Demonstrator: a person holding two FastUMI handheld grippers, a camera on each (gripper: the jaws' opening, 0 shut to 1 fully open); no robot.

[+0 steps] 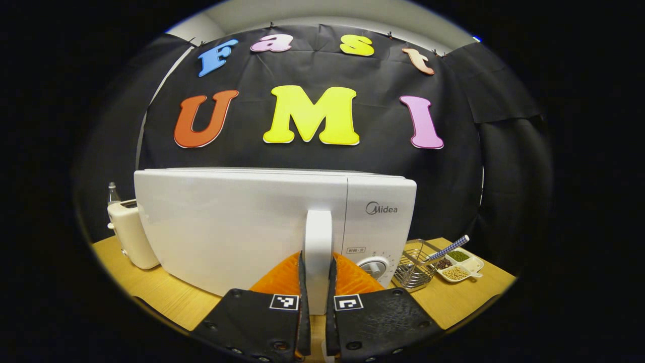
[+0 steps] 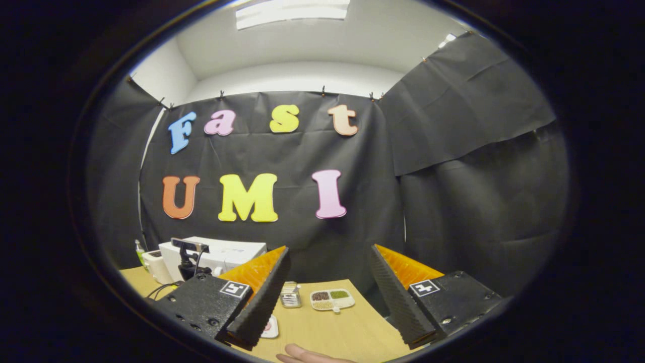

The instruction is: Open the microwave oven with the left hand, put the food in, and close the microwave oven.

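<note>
In the left gripper view the microwave [image 1: 242,227] stands on the worktop [image 1: 453,302], a white box with its long axis running along the worktop's far edge and its front turned toward the camera. Its door is a plain white panel taking up most of the front; to the door's right is a narrow control strip with a round dial [image 1: 374,266] low down. A white upright handle [image 1: 318,252] runs down the door's right side, long axis vertical. The left claw [image 1: 317,282] is closed on this handle, one finger pressed to each side of it, near its lower half. The door looks flush with the body or nearly so; I cannot tell whether it has begun to swing. Beside the microwave's left end, near the worktop's left edge, stands a cream toaster [image 1: 130,234] with a bottle [image 1: 113,193] behind it. Toward the right edge a wire basket [image 1: 415,267] sits just beside the microwave, and next to it a divided dish [image 1: 459,264] of beans with a checked stick [image 1: 448,248] lying across its rim

In the right gripper view the right claw [image 2: 327,297] is wide open and grips nothing, held above the worktop [image 2: 332,327]. The microwave [image 2: 221,254] is far off toward the far left corner, seen from its right side, with the left claw [image 2: 187,259] in front of it. The basket [image 2: 290,295] and dish [image 2: 331,299] lie between the fingers, near the far edge. A small plate [image 2: 270,327] peeks out by the left finger, and a hand [image 2: 307,355] shows at the near edge
</note>
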